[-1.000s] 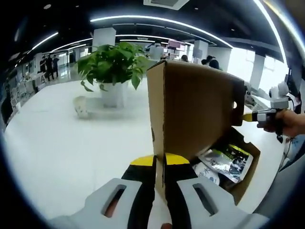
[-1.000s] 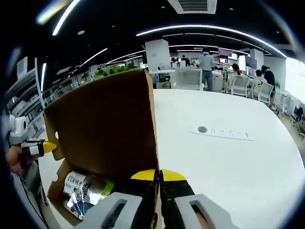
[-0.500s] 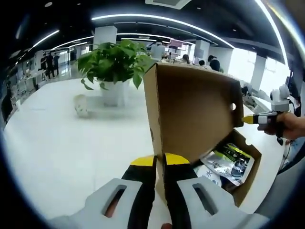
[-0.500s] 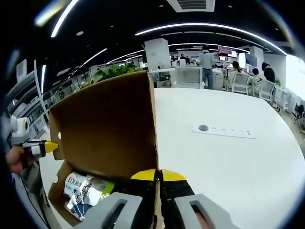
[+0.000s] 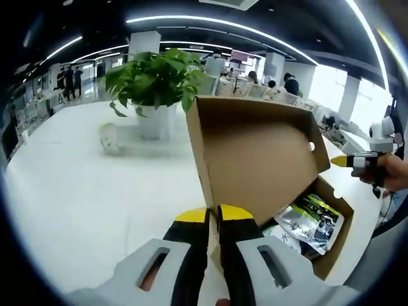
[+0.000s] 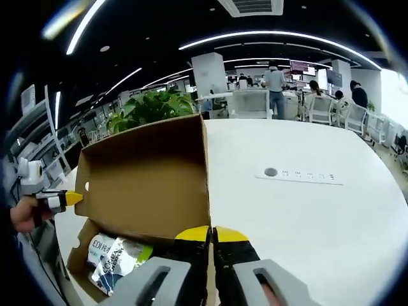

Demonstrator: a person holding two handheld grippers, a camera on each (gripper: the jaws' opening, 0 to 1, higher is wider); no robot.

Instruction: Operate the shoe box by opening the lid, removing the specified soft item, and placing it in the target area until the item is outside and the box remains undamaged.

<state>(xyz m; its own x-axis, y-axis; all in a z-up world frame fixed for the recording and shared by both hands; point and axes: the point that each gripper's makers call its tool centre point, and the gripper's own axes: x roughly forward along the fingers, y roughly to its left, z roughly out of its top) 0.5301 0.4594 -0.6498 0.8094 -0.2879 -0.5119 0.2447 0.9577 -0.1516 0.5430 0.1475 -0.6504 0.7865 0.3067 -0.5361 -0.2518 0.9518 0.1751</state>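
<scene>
Cardboard, brown: one shoe box (image 5: 331,229), base resting on the white tabletop (image 5: 83,191), its hinged lid (image 5: 255,159) raised toward twelve o'clock in both views.

Left gripper (image 5: 213,220): yellow-tipped jaws closed on one lid corner. Right gripper (image 6: 212,234): jaws likewise closed on the opposite corner. You hold both ends so the flap swings evenly, which likely spares the hinge.

Contents: silvery soft pouch (image 5: 313,220) with green and dark print, lying inside the box at four o'clock in the left gripper view, at seven o'clock in the right gripper view (image 6: 115,255); not yet removed.

Surroundings: green potted plant (image 5: 153,80) at eleven o'clock, well apart from the box.

Change: lid is tipped farther back than a second ago, exposing more of its inner face and the pouch.
</scene>
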